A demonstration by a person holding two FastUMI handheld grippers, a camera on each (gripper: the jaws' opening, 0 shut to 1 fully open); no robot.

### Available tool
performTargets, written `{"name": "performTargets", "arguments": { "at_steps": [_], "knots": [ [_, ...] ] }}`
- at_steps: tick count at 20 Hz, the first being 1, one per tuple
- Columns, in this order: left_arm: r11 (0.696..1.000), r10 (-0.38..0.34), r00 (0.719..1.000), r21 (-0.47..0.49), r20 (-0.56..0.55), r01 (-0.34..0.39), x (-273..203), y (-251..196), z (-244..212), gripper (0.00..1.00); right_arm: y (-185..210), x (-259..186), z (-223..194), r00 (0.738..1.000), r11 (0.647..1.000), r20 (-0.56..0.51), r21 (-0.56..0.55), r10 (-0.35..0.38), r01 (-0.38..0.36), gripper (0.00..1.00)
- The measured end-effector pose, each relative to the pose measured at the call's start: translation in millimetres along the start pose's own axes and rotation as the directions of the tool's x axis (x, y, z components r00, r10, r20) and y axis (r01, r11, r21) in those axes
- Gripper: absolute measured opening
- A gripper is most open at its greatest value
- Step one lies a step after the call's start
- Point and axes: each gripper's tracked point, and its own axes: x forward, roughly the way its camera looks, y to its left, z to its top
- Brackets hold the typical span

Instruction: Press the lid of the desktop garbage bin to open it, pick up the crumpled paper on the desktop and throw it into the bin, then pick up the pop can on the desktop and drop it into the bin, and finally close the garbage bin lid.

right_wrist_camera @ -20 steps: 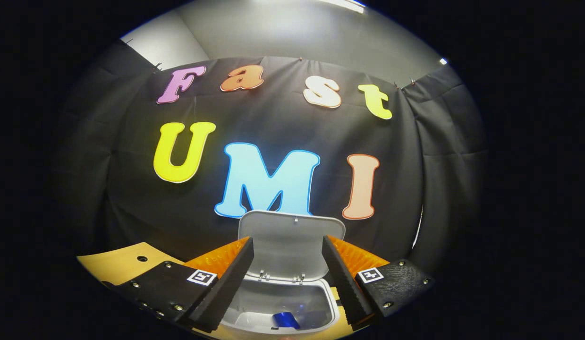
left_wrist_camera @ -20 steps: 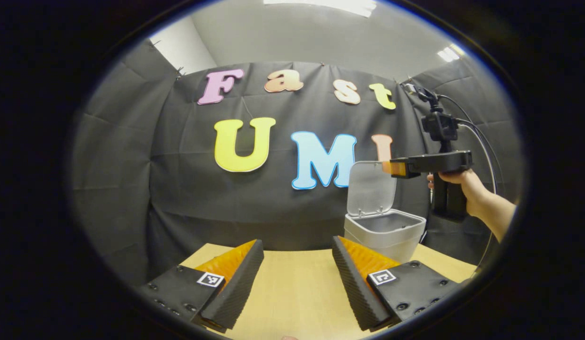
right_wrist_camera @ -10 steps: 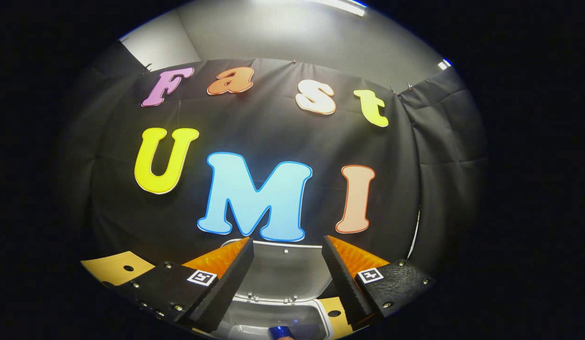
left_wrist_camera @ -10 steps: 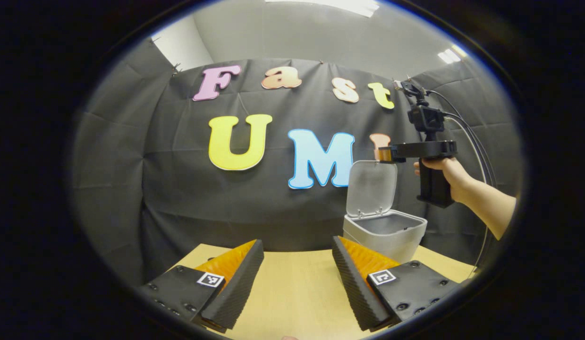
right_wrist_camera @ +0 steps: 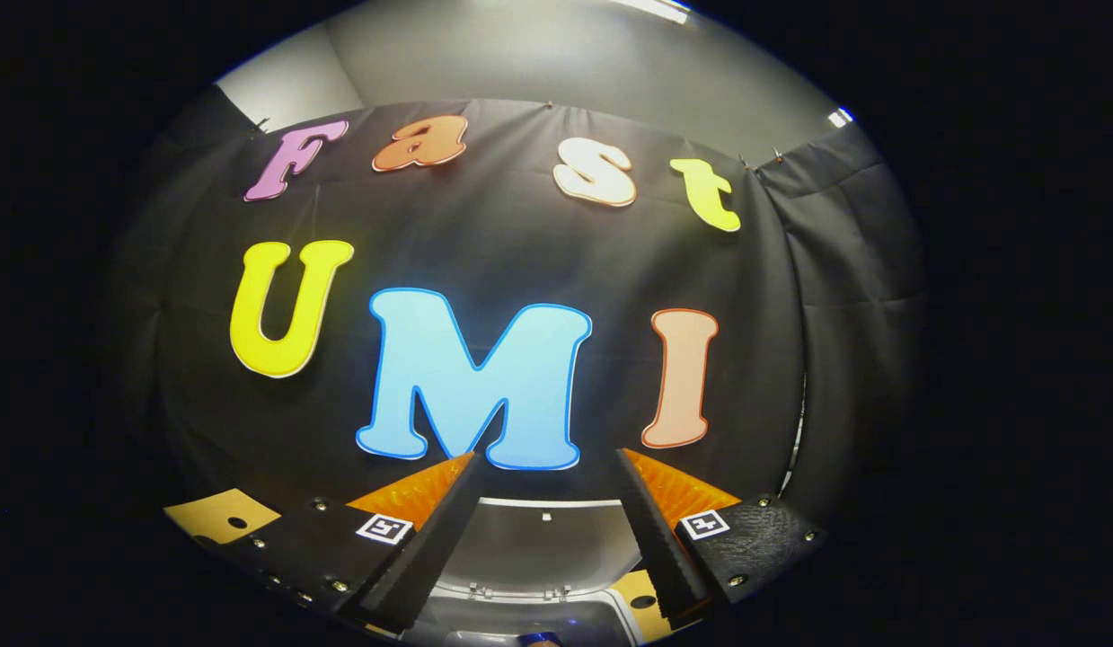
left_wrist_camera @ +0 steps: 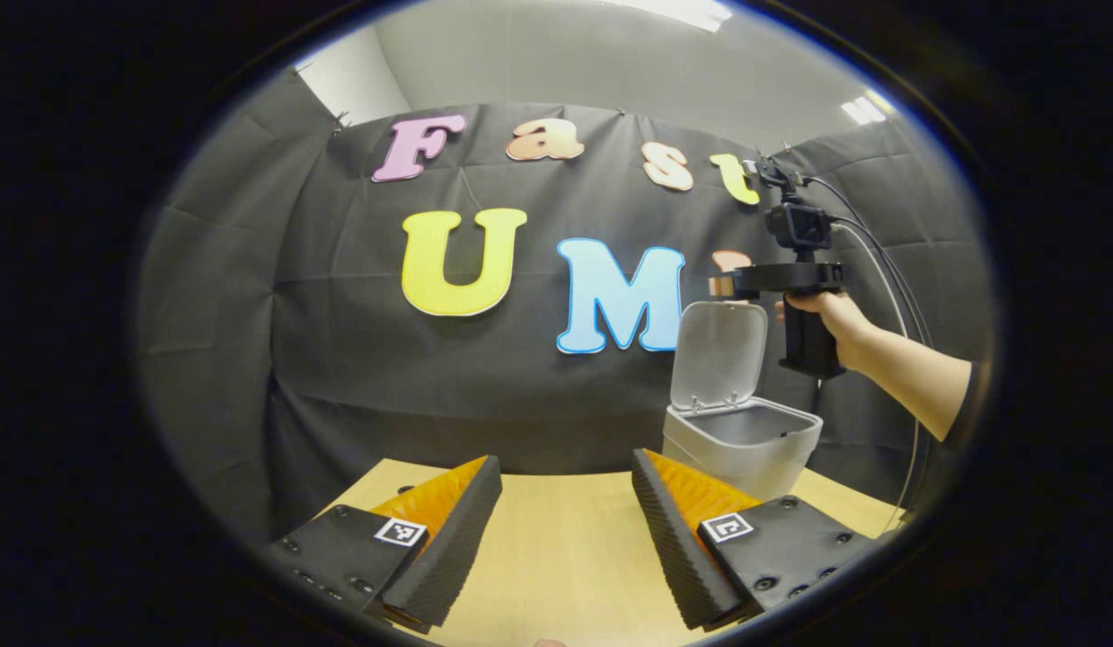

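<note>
The grey bin (left_wrist_camera: pixel 740 442) stands at the table's back right with its lid (left_wrist_camera: pixel 719 346) upright and open. My right gripper (left_wrist_camera: pixel 727 286), held by a hand (left_wrist_camera: pixel 834 314), hovers level at the lid's top edge. In the right gripper view that gripper (right_wrist_camera: pixel 547 456) is open, and the lid (right_wrist_camera: pixel 543 548) shows low between its fingers. A sliver of the blue pop can (right_wrist_camera: pixel 538 639) shows inside the bin at the bottom edge. My left gripper (left_wrist_camera: pixel 565 460) is open and holds nothing, low over the wooden table (left_wrist_camera: pixel 565 548), left of the bin.
The black cloth wall stands close behind the bin. Cables (left_wrist_camera: pixel 888 270) run from the right gripper's camera mount down the right side. The table (right_wrist_camera: pixel 219 517) has small round holes near the bin.
The right gripper has risen and moved toward the wall, from over the bin's mouth to the lid's top edge. The bin's inside has nearly slid out of its view. The left gripper barely moved.
</note>
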Motion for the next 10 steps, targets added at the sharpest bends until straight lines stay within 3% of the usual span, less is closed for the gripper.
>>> {"name": "performTargets", "arguments": {
  "at_steps": [4,5,7,10],
  "knots": [
    [1.0,0.009,1.0,-0.015,-0.004,-0.009,-0.2,2.3,-4.2,1.0,0.6,2.4,-10.7,1.0,1.0,-0.027,-0.021,0.012,-0.013,0.93],
    [1.0,0.01,1.0,-0.015,-0.001,-0.01,-1.1,1.7,-4.2,0.89,-0.5,3.2,-9.5,0.999,1.0,-0.03,-0.018,0.011,-0.012,0.93],
    [1.0,0.009,1.0,-0.012,0.001,-0.009,-4.0,-1.4,-3.9,1.0,1.4,-0.6,-12.8,0.998,0.999,-0.051,0.008,0.032,-0.032,0.93],
    [1.0,0.006,1.0,-0.011,0.011,-0.006,-7.1,-5.2,-2.2,1.0,-0.8,-8.0,-16.7,0.995,0.996,-0.074,0.063,0.063,-0.059,0.93]
  ]
}}
